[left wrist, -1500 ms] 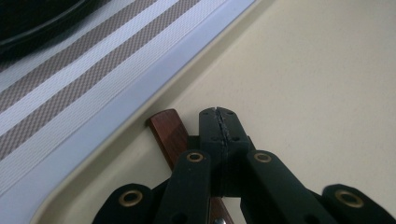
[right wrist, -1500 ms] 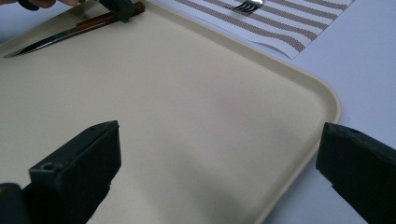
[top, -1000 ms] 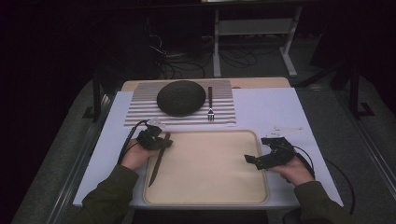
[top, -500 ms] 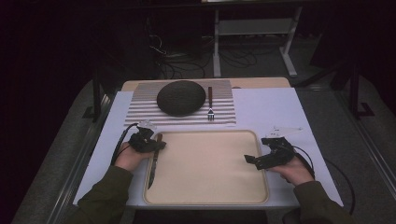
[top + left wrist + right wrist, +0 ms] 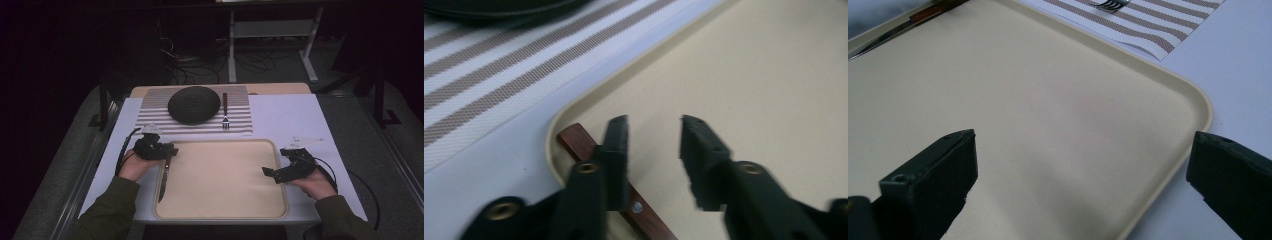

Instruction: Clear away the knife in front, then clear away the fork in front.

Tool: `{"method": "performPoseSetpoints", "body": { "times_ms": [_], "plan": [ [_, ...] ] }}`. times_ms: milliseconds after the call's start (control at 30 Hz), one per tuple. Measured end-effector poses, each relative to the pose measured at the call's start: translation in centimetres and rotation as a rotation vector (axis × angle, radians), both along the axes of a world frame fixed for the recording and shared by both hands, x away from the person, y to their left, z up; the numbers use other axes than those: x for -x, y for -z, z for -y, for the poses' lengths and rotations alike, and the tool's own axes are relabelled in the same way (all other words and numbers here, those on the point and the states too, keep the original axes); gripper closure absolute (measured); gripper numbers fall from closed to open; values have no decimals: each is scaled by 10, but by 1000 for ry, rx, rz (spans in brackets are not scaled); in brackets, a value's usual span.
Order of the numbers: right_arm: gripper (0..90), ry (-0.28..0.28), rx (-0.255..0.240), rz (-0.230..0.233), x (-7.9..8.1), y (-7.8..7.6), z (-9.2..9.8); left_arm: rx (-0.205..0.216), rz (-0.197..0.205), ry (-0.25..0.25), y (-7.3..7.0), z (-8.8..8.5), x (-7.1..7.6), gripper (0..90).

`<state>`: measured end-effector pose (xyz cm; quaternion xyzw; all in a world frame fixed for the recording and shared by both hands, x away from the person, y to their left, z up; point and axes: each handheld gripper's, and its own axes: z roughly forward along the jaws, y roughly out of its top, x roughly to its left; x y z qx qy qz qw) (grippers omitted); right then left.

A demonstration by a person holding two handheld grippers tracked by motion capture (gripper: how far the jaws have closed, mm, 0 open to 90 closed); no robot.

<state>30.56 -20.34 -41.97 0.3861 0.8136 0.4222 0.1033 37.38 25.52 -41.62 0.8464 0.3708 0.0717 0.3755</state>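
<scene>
Dark olive-green long sleeves on both forearms. Left tongs (image 5: 172, 150) and right tongs (image 5: 266, 172): matte black bodies, blocky black jaws with brass-coloured screw eyelets, grey three-cornered top plates, black trailing cables.

the left gripper (image 5: 170, 150) sits in the person's left hand (image 5: 132, 165), forearm coming in from the lower left; its jaws have just been opening and stand apart with nothing between them. the right gripper (image 5: 267, 172), in the right hand (image 5: 312, 182), points inward, jaws wide apart.
</scene>
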Motion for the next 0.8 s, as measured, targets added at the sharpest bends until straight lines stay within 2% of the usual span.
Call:
{"method": "performPoseSetpoints", "body": {
  "times_ms": [100,467,800],
  "plan": [
    [0,0,0,0,0,0,0,5,10,-10,-3,-4,1,488],
    [0,1,-3,-2,-1,0,0,4,59,-28,-9,-10,2,268],
    [0,-6,2,0,-1,1,-1,-2,88,-40,-9,-1,0,138]
  ]
}}
